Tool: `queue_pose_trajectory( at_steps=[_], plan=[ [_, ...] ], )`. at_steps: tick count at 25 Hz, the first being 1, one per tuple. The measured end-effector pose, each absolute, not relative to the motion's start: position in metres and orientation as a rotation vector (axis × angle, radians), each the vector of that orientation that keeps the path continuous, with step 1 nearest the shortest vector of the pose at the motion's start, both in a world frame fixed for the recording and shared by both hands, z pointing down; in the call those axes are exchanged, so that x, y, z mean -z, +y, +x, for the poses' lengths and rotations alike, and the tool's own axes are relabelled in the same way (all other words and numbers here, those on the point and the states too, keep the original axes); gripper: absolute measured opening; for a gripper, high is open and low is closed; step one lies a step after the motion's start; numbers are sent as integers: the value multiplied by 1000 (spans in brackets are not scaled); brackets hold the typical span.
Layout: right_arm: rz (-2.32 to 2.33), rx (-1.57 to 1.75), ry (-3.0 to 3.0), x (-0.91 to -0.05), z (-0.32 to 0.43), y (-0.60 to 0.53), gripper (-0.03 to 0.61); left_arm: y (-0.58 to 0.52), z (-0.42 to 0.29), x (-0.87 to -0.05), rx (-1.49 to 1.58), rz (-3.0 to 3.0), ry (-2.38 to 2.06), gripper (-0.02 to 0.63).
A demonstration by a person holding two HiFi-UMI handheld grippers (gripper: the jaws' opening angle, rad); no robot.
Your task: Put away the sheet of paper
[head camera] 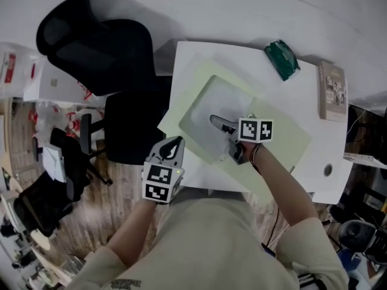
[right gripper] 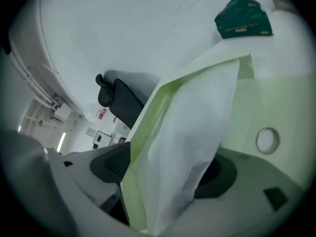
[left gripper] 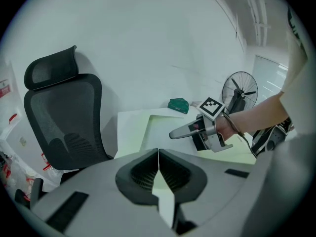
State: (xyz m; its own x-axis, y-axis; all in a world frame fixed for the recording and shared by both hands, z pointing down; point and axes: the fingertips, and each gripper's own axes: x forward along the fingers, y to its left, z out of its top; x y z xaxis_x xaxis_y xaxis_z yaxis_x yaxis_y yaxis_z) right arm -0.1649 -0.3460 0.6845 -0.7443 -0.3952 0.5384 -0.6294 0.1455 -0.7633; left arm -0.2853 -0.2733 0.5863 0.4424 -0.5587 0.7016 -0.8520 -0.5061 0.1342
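A pale green folder [head camera: 284,139] lies across the white table [head camera: 199,56]. The white sheet of paper [head camera: 213,104] rests at the folder's left part. My right gripper [head camera: 216,121] reaches over that spot. In the right gripper view its jaws [right gripper: 165,172] stand wide apart, and the sheet [right gripper: 197,127] and a green folder leaf [right gripper: 148,127] rise loosely between them without being pinched. My left gripper [head camera: 177,141] hovers off the table's near-left edge, away from the folder. In the left gripper view its jaws [left gripper: 158,152] are shut with nothing held.
A black office chair [head camera: 103,53] stands close to the table's left side. A dark green packet [head camera: 282,59] and a booklet [head camera: 332,91] lie at the far right of the table. A round cable hole [head camera: 328,170] sits near the right front. A fan [left gripper: 239,90] stands beyond.
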Motion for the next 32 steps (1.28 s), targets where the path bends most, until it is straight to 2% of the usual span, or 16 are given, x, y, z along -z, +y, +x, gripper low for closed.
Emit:
queue_pose_trajectory(
  at_steps=[5,12,15,22,25,28,32],
  plan=[
    [1103,-1372,-2158,-672,-140,-341,377,-270,-286,-574,-810,2247,-1201,21],
    [1313,-1177,-2121,-634,-97,-336,365,-272,-283,-551,-779,2295,-1229,21],
    [1391,-1107,-2146,-611,-78,-330,300,-278,-277,-536,-756,2331,-1247,21],
    [1573,-880,-2225,-535,-40,-311,193,-289,-267,-494,-693,2411,-1294,21],
    [1656,-641,-2232,-495,-28,-304,107,-293,-262,-472,-600,2429,-1295,21],
    [1694,-479,-2263,-456,-27,-296,90,-297,-256,-443,-545,2493,-1314,21],
    [1749,-469,-2335,-417,-28,-288,63,-300,-248,-409,-510,2580,-1343,21]
  ],
)
